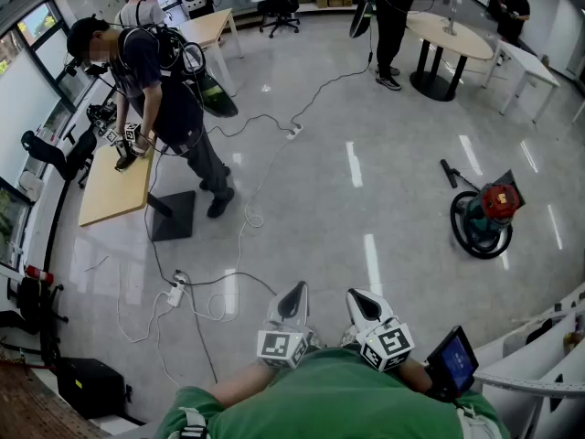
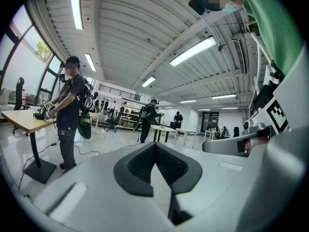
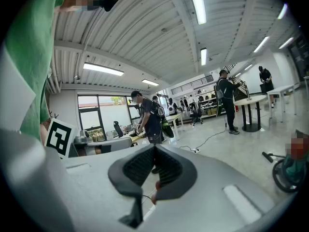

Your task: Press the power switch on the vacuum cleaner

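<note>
Holding the left gripper (image 1: 293,302) and right gripper (image 1: 363,307) clenched and empty near our chest, we stand well apart from the vacuum cleaner (image 1: 482,216) on the floor to our right; we should approach, find its switch, then press with one closed tip.

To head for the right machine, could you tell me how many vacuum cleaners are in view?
1: a red-topped vacuum cleaner stands on the floor at the head view's right, with its black hose looped beside it. Others may be hidden elsewhere in the room.
</note>
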Demonstrator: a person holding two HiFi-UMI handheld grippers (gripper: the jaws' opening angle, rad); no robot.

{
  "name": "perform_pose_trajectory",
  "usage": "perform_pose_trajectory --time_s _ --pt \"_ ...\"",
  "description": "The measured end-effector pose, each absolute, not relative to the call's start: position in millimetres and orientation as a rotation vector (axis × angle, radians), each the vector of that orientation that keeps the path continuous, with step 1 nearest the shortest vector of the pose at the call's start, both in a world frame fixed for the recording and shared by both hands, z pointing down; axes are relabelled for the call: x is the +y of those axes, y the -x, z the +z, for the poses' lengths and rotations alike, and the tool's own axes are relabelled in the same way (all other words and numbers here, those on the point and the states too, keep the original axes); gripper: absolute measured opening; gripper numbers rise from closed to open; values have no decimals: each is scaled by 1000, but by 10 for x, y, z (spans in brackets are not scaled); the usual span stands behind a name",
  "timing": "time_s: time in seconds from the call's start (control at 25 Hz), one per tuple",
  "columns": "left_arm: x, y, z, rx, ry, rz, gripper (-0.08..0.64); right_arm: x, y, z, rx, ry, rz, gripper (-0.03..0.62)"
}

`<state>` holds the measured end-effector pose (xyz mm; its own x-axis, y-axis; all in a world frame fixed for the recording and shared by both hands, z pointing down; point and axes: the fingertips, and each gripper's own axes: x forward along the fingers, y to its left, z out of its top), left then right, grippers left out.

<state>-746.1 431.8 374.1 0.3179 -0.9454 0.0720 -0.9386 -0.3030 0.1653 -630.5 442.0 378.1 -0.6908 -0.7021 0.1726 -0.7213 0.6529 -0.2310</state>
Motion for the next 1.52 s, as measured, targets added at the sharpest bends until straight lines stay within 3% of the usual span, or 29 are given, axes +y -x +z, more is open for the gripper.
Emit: perform_pose_trajectory --time_s 0.84,1.52 --pt "4191 7409 3735 -1758 -2384 -48 6 4276 6193 3731 -2825 -1229 461 2" --pt "3836 6866 3645 -1804 -2381 -30 6 3877 5662 3707 -2866 -1193 500 1"
